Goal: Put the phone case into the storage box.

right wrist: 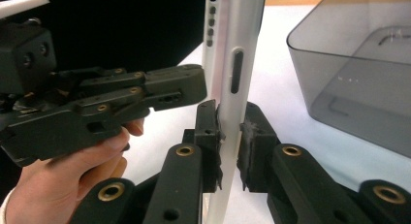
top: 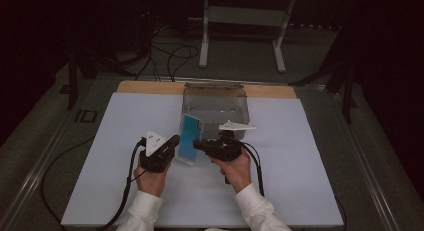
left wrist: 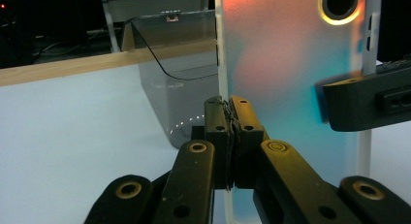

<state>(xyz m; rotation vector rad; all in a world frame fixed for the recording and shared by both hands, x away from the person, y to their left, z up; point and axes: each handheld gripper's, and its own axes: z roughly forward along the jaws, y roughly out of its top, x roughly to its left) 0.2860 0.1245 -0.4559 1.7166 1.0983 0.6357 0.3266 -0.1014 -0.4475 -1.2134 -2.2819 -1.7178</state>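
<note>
Both grippers meet over the middle of the desk point(top: 125, 191), and between them hangs a phone case point(top: 189, 138), held clear of the white surface and tilted a little in the high view, its blue face turned toward the camera.

The left gripper point(top: 174, 142) comes in from the left; in its own view its fingers point(left wrist: 215, 132) are pressed together on the thin edge of the case point(left wrist: 291, 64), pinching it tight. (That frosted back glows orange up top and fades to teal lower down, with the camera cut-out right at the upper edge.)

The right gripper point(top: 197, 144) comes in from the opposite side. Its own view looks along the pale side rail of the case point(right wrist: 228, 112), button slots showing, and its fingers point(right wrist: 208, 136) sit on either side of that rail, closed in on it: the left pad touches, the right one is pressed up just beside it. So each tool has a pinch on the case, one at each long edge.

The person's hands are wrapped round the gripper bodies, white sleeves coming in from the bottom of the high view, cables trailing off toward the desk's near edge.

Just behind the case stands a clear grey plastic box point(top: 215, 108), open at the top, near the wooden strip at the far edge of the desk. The case is in front of the box, not inside it.
</note>
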